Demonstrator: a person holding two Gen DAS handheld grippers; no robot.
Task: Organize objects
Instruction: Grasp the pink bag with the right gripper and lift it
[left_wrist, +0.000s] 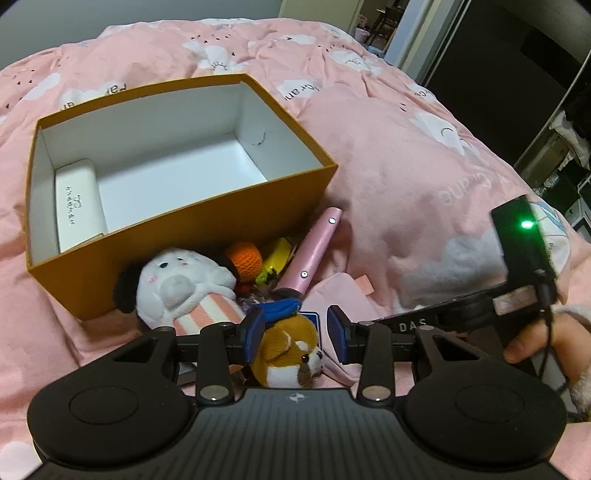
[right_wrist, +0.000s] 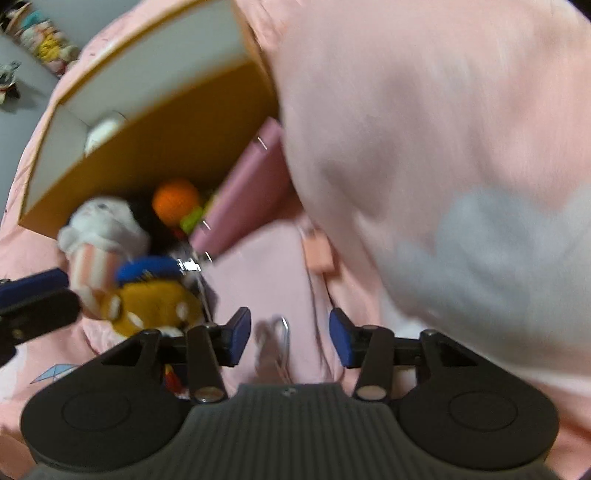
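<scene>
An open orange box (left_wrist: 207, 221) with a white inside lies on the pink bed; a white case (left_wrist: 77, 203) rests in its left end. In front of it lie a white plush (left_wrist: 181, 280), an orange crochet ball (left_wrist: 245, 260), a yellow toy (left_wrist: 279, 256), a pink tube (left_wrist: 314, 254) and a brown fox plush with a blue cap (left_wrist: 288, 347). My left gripper (left_wrist: 295, 332) is open with its fingers on either side of the fox plush. My right gripper (right_wrist: 290, 338) is open and empty over pink fabric (right_wrist: 266, 280); the view is blurred. The box (right_wrist: 177, 140) and fox plush (right_wrist: 151, 299) show at its left.
A raised fold of the pink duvet (left_wrist: 424, 177) lies right of the box. The right gripper's body (left_wrist: 517, 258) and the hand holding it sit at the right. A dark doorway (left_wrist: 498, 55) is beyond the bed. The left gripper's finger (right_wrist: 33, 288) shows at the left edge.
</scene>
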